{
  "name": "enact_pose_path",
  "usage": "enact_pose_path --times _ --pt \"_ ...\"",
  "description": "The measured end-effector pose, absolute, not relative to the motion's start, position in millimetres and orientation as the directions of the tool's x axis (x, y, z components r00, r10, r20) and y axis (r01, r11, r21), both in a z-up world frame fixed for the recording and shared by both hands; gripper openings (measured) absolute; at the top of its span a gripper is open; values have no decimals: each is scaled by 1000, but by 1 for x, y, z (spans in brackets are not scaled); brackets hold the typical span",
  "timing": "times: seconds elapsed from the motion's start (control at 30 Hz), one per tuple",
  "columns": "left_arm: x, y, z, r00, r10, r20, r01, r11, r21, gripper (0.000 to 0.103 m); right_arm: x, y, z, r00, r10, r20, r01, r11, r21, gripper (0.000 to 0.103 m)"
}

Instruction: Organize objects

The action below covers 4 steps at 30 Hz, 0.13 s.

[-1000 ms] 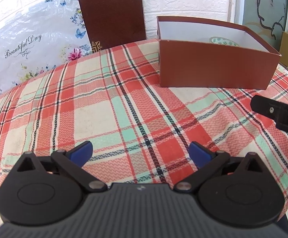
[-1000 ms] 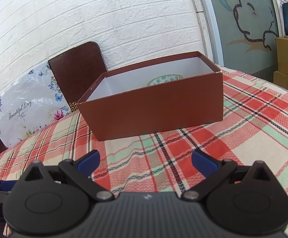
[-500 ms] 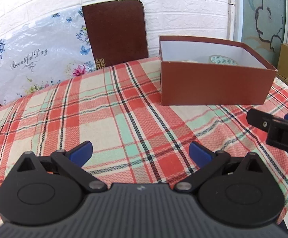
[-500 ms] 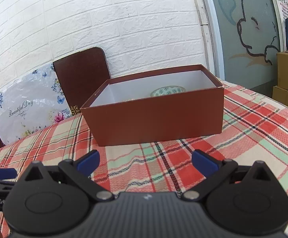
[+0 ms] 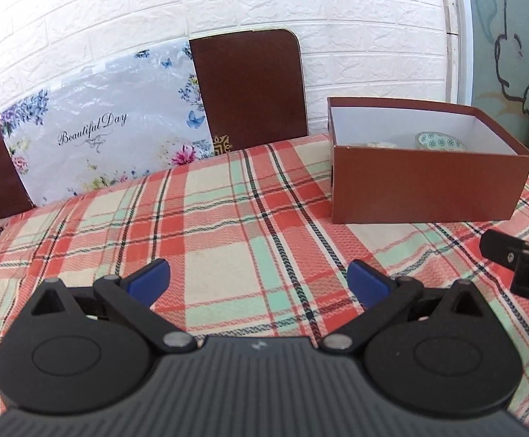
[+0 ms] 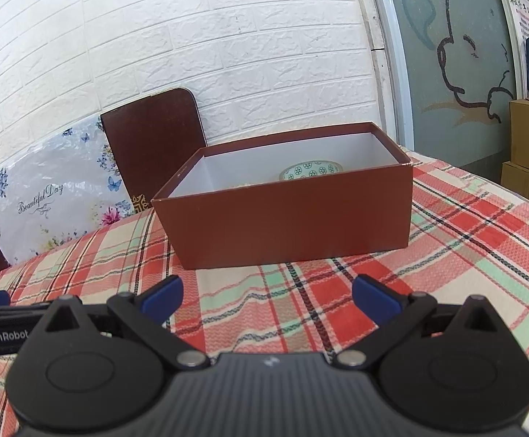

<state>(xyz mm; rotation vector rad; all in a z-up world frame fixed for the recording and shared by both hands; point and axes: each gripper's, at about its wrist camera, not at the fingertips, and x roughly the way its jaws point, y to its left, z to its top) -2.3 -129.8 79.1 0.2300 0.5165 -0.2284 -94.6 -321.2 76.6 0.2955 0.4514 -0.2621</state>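
Both grippers low over the red, cream and mint plaid tablecloth [image 5: 228, 225], nothing in either. Left gripper [image 5: 259, 280]: blue-tipped fingers [image 5: 147, 278] spread wide, empty, only cloth between them. Right gripper [image 6: 266, 296]: same wide spread, also empty. Open reddish-brown cardboard box with white lining [image 6: 289, 218] standing on the cloth toward the far edge, ahead of the right gripper and nearly centred on it; from the left wrist view same box [image 5: 428, 193] lies ahead and off to the right. Inside, near the back-right — round white bowl with teal flower pattern [image 6: 310, 170], only its upper part visible over the box wall; a pale item beside it [image 5: 377, 144], too hidden to name. No loose object visible on the open cloth in either view, so probably the sorting is finished or close to it. Box long axis running roughly across the right gripper's line of sight, a long side wall facing the jaws. Right gripper judged nearer and squarer to the box; left would need to swing rightward to reach it. Behind the table: dark brown chair back [image 5: 249, 87], floral "Beautiful Day" plastic-wrapped panel [image 5: 97, 131], white brick wall [image 6: 191, 36]. Other gripper's black body visible at each view's edge — the two close side by side.
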Motion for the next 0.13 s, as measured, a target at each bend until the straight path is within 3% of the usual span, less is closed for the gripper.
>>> enact_pose_path --times 0.13 --pt "-2 -133 78 840 -135 -526 267 946 183 103 -94 -321 77 868 -180 -464 310 925 221 103"
